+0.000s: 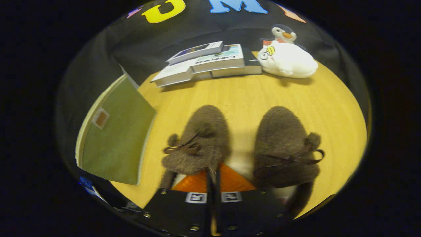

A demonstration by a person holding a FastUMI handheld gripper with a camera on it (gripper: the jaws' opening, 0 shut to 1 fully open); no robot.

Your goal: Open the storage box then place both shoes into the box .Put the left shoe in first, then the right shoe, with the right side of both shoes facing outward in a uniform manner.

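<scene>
The wooden table point(250, 98) is the landmark here. At its left side lies the green box point(115, 141), flat-looking, with its lid seemingly down. On the middle of the table sit two fuzzy brown shoes side by side, toes pointing away. The left shoe point(200, 141) has a small bow on top. The right shoe point(284, 144) has a bow and a pom-pom. At the far edge of the table rest some books point(207, 62), and to their right lies a white soft toy point(286, 59) with a toy penguin point(283, 33) behind it.

The gripper point(213, 174) hangs over the near edge of the table, and its fingers are pressed close together. They seem to pinch the heel edge of the left shoe, but it is hard to be sure.

The box likely has to be opened first, since the shoes go in after. A good way would be to catch the lid by its free edge and lift slowly, so the box does not slide.

The heels of both shoes are hidden behind the fingers. The near part of the box is cut off, so its latch or hinge cannot be made out.
</scene>
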